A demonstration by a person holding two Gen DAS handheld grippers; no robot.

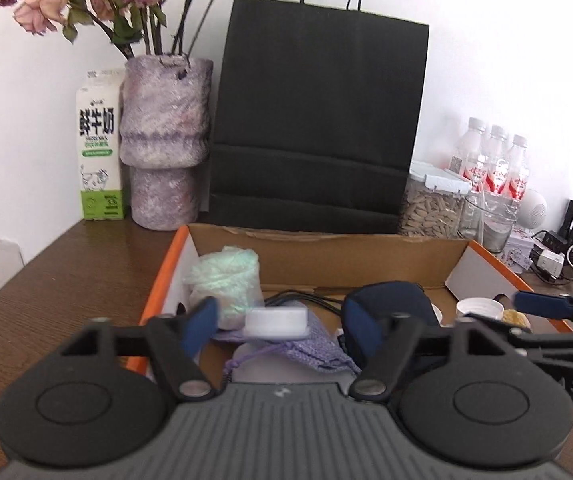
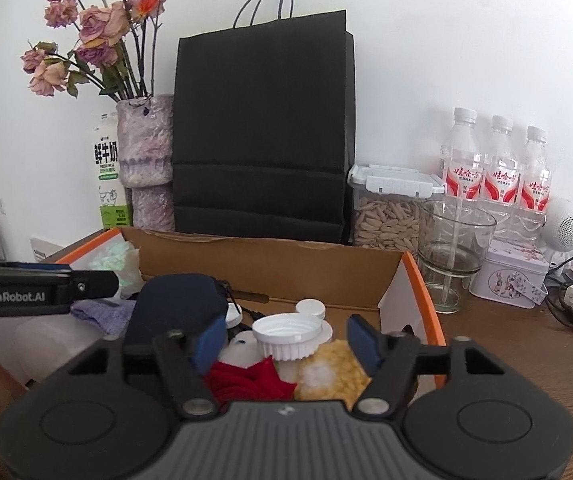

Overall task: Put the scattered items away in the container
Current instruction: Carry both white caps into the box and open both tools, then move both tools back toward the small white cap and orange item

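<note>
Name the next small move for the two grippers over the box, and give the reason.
Probably lift both clear of the box. The left gripper and right gripper stand open with nothing pressed between the pads; the white block lies on the purple pouch, the white cap on the pile inside. No loose item shows on the table in these views.

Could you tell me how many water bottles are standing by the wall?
3: left bottle, middle bottle and right bottle, side by side behind the glass; none seems hidden.
</note>
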